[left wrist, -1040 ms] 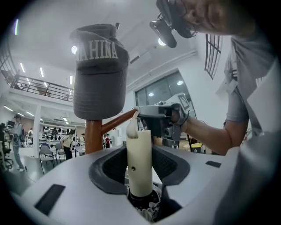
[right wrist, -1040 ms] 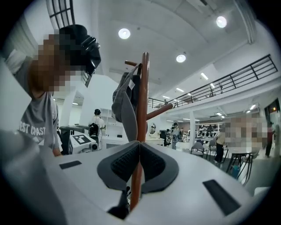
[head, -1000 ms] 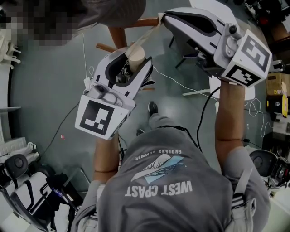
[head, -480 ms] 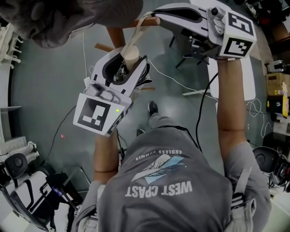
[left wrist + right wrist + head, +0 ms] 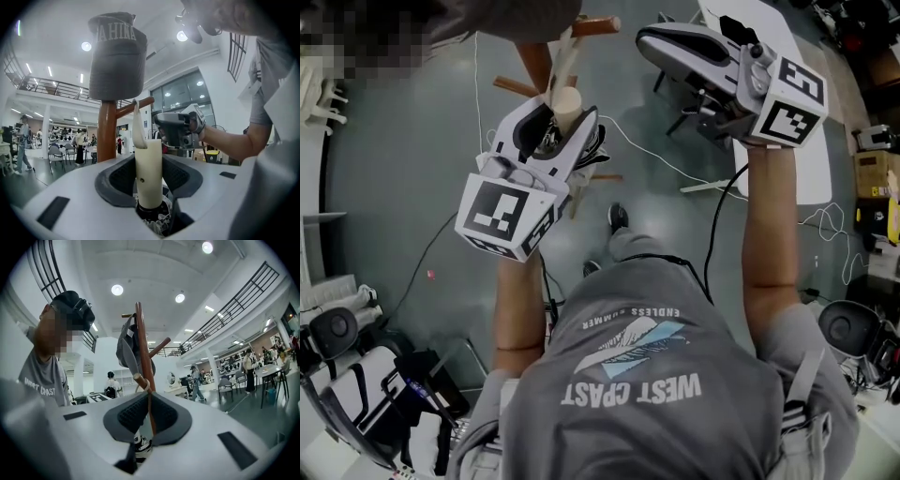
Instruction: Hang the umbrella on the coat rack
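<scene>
The coat rack (image 5: 142, 341) fills the middle of the right gripper view, with a grey cap (image 5: 117, 56) hanging near its top. The umbrella (image 5: 148, 171) stands centre frame in the left gripper view. The left gripper (image 5: 562, 112) has its jaws pinching the cream handle on both sides. The right gripper (image 5: 149, 404) holds nothing, and its jaws stand a narrow slit apart with the pole showing through.

The strap (image 5: 146, 384) seems to loop over a short peg (image 5: 135, 377). If it sits near the peg's tip, opening the left jaws could let it slide off and drop the umbrella. A swing might also knock the pole.

Only the right gripper view shows the loop on the peg. The left gripper view shows the strap rising, and the head view shows the floor below.
</scene>
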Demonstrator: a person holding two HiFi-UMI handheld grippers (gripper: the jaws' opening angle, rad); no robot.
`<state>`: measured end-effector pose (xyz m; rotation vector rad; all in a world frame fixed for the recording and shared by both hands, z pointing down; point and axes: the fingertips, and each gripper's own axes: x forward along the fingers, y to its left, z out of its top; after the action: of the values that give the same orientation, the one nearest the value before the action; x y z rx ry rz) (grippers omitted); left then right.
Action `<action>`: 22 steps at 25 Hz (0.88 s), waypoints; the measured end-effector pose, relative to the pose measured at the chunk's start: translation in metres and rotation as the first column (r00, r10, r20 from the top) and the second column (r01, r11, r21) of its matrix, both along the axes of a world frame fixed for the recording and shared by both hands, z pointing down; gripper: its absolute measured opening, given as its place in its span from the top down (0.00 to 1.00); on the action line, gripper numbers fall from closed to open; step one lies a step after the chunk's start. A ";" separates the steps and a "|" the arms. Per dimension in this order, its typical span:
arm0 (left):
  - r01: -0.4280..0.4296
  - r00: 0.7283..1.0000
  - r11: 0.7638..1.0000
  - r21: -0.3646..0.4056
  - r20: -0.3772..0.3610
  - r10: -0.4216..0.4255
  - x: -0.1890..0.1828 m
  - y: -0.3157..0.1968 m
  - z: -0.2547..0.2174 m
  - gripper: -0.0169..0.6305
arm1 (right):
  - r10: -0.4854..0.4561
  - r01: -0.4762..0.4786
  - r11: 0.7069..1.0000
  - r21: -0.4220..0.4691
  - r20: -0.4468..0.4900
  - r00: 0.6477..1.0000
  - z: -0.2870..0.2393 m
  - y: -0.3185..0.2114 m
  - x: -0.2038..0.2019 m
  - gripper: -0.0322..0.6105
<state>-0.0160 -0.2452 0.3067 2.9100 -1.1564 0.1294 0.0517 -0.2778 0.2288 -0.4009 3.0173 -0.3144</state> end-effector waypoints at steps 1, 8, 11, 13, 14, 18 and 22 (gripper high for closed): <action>0.002 1.000 1.000 -0.009 0.002 -0.002 0.000 -0.001 0.004 0.71 | 0.015 -0.015 1.000 -0.006 0.006 1.000 0.002 0.003 0.003 0.89; 0.017 1.000 0.996 -0.090 0.025 -0.015 0.006 -0.010 0.041 0.71 | 0.082 -0.081 0.996 -0.049 0.013 0.997 0.020 0.040 0.020 0.89; 0.033 0.999 0.995 -0.097 0.019 -0.031 0.006 -0.017 0.048 0.71 | 0.098 -0.096 0.992 -0.082 0.024 0.995 0.028 0.054 0.028 0.89; 0.048 0.999 0.995 -0.089 0.030 -0.045 0.009 -0.024 0.053 0.70 | 0.105 -0.101 0.990 -0.101 0.035 0.994 0.032 0.063 0.036 0.89; 0.055 0.998 0.995 -0.083 0.041 -0.051 0.011 -0.026 0.055 0.70 | 0.110 -0.105 0.989 -0.107 0.043 0.993 0.033 0.069 0.041 0.89; 0.085 0.993 0.996 -0.038 0.088 -0.082 0.009 -0.026 0.053 0.69 | 0.151 -0.146 0.985 -0.090 0.051 0.987 0.026 0.102 0.053 0.89; 0.120 0.981 0.992 -0.030 0.157 -0.114 -0.011 -0.019 0.059 0.68 | 0.165 -0.160 0.982 -0.098 0.043 0.985 0.032 0.123 0.050 0.89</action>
<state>-0.0267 -0.2643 0.3661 2.8313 -1.3266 0.3787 0.1018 -0.1548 0.2606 -0.6330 2.9042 -0.4473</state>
